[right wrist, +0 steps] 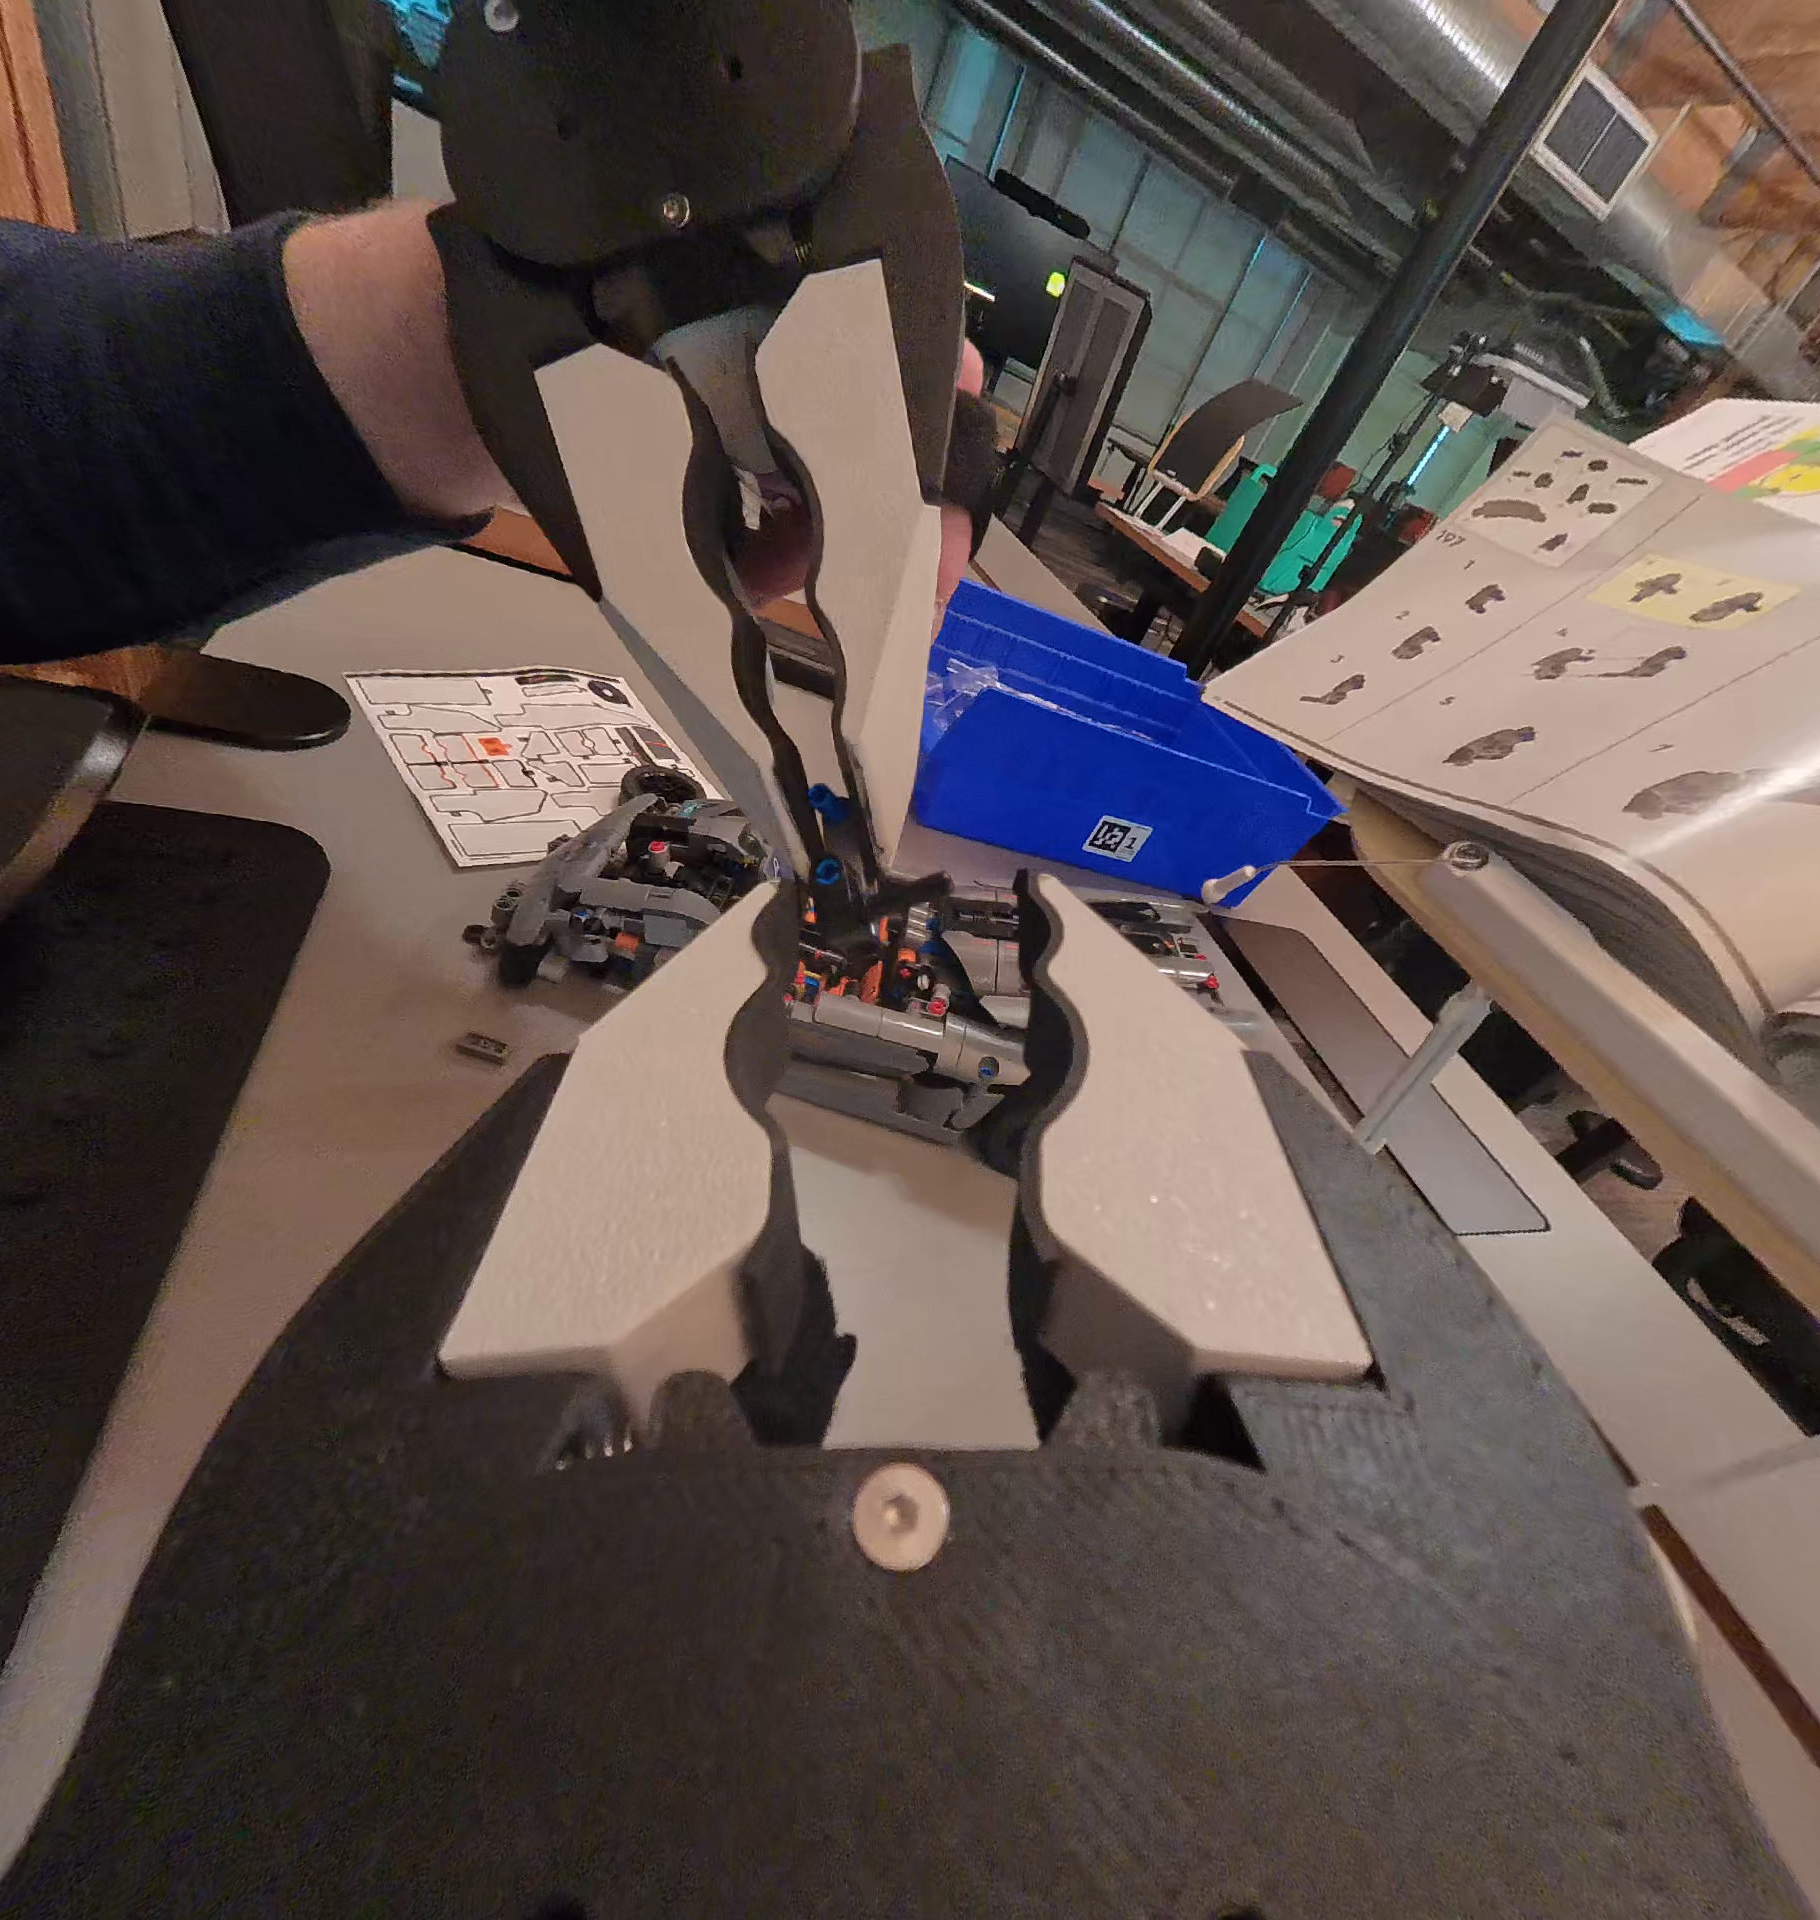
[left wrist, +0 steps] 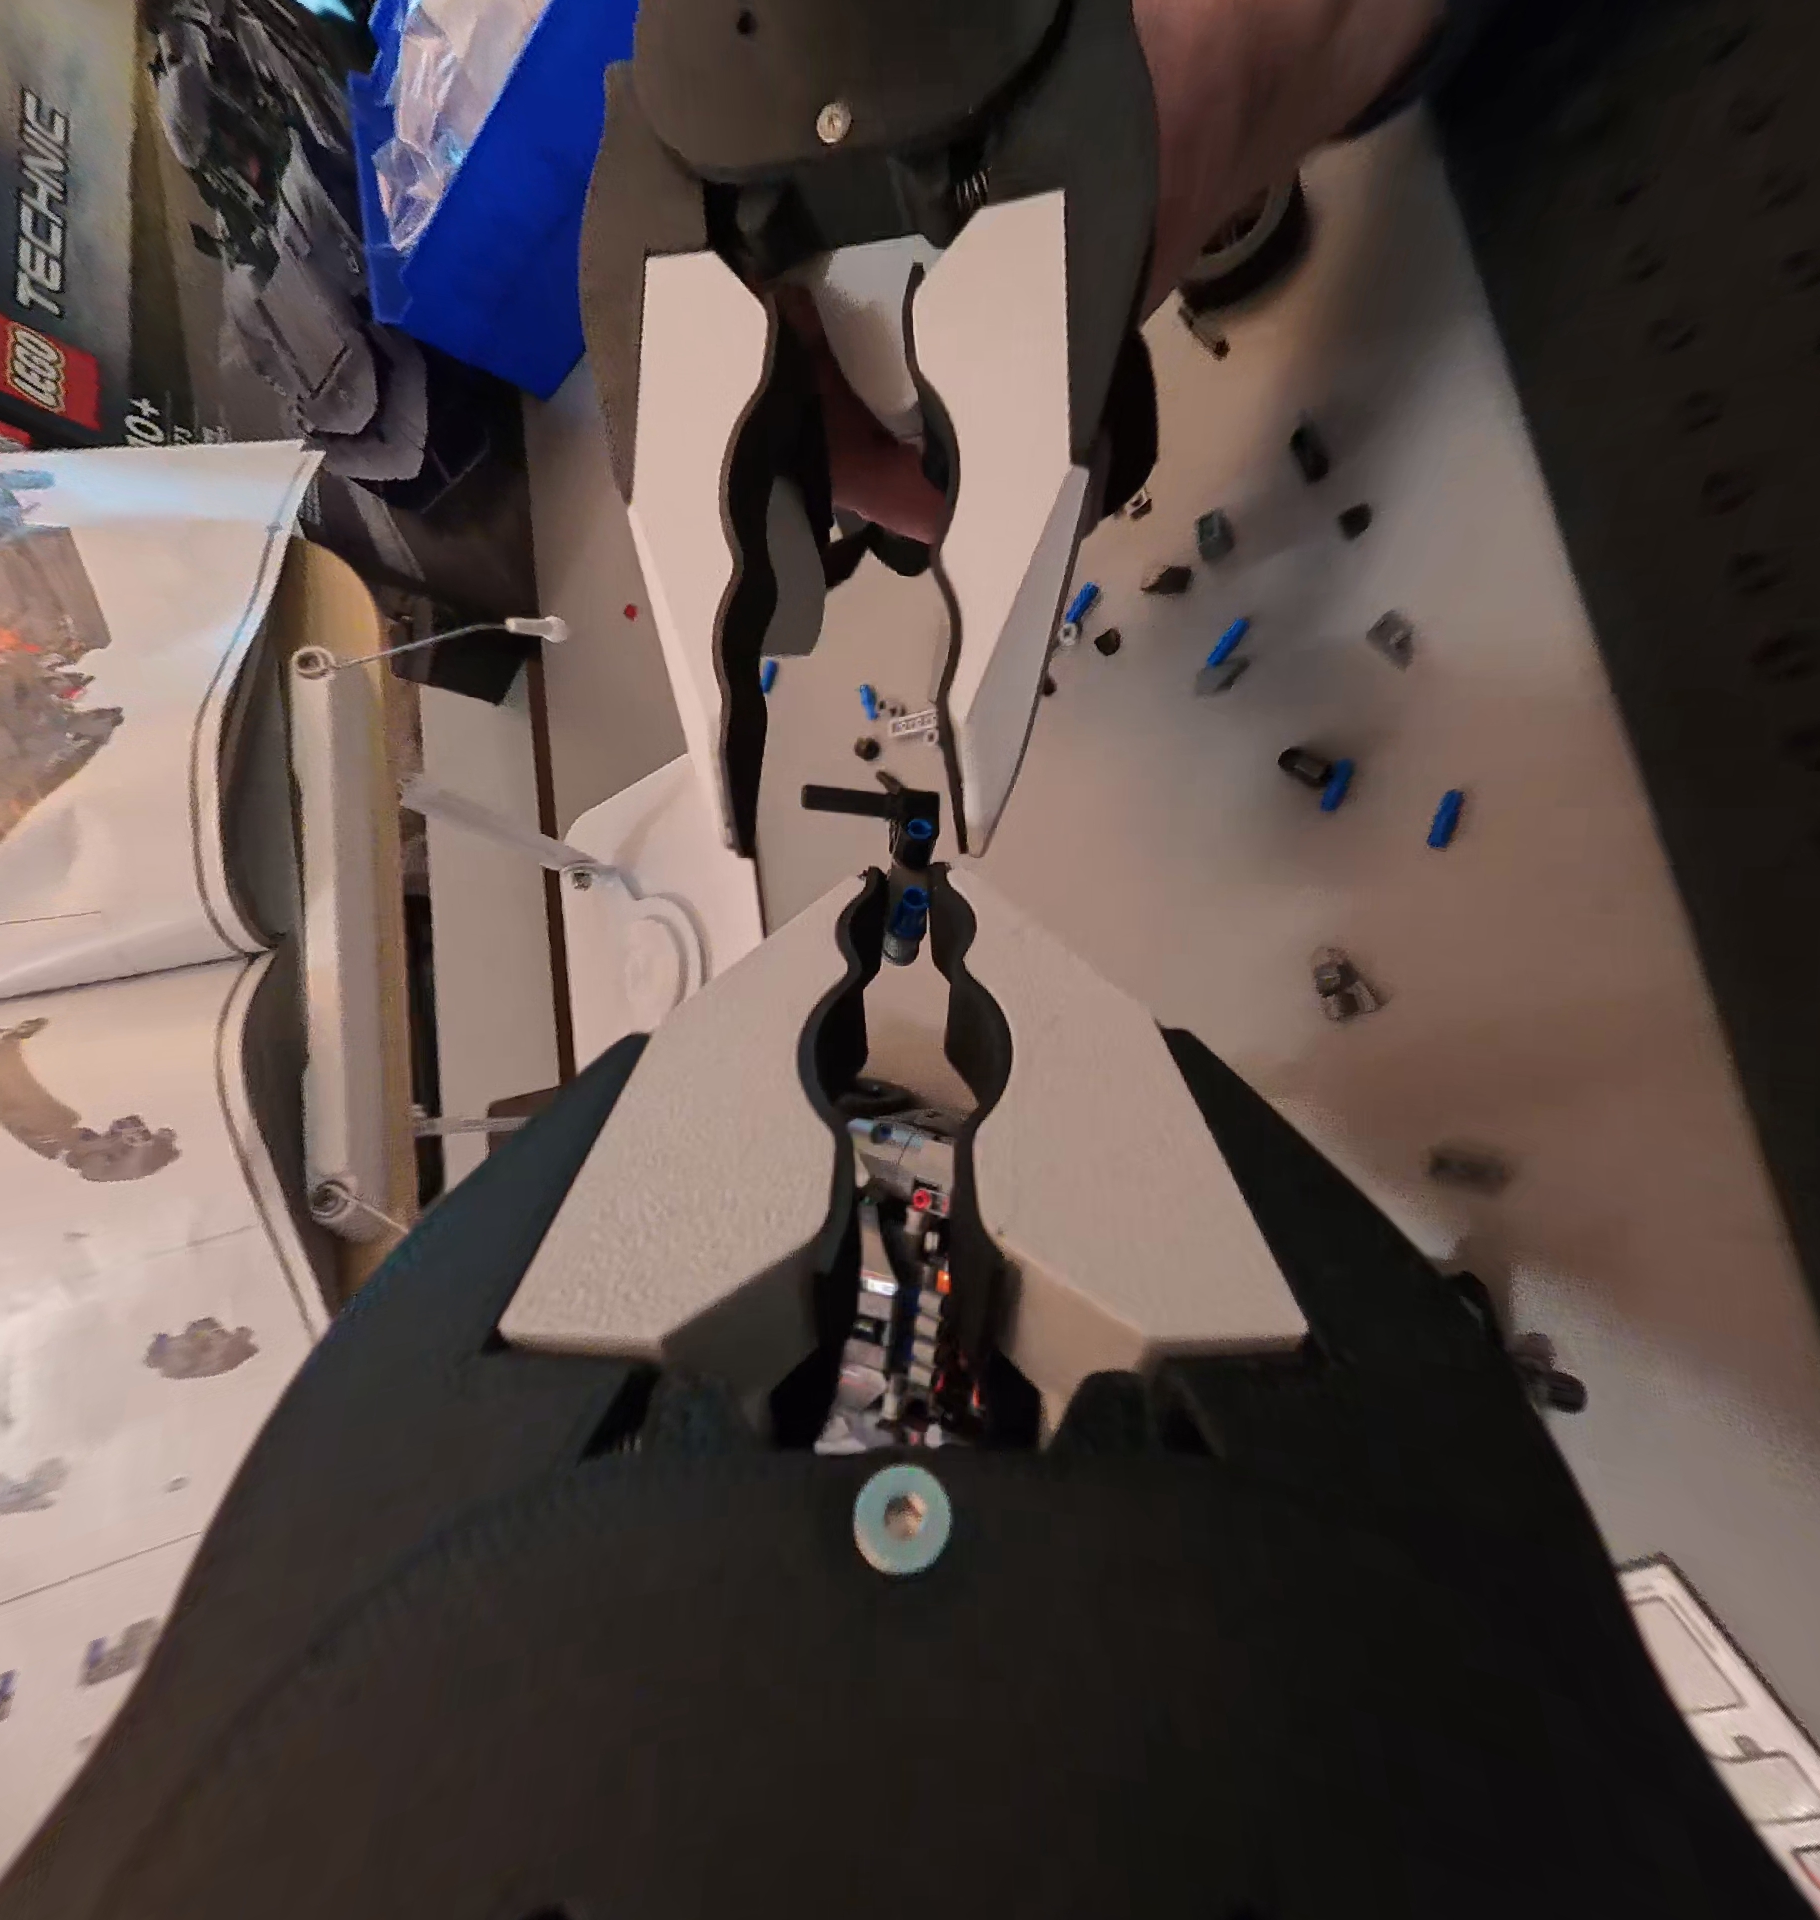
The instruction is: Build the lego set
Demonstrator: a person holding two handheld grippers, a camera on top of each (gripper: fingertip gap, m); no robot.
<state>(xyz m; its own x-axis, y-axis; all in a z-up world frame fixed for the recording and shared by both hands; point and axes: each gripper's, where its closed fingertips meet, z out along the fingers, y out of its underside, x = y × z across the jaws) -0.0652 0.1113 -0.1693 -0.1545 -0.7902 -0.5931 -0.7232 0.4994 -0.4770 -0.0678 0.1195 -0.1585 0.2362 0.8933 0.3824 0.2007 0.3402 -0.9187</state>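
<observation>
Blue-pinned black piece (left wrist: 907, 902) between left hand-held gripper (left wrist: 903, 883) tips

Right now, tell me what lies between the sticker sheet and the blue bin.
Right wrist view: the left gripper, clamping a blue-pinned piece, above the grey car model.

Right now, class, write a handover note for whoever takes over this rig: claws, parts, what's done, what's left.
Left claw: shut on a small black connector with blue pins.
Right claw: open, empty, pointing at the car.
Grey car chassis: part-built, on the table, with a separate grey subassembly beside it. Loose blue pins are scattered about.
Left to do: probably fit the connector, then follow the instruction book.
</observation>
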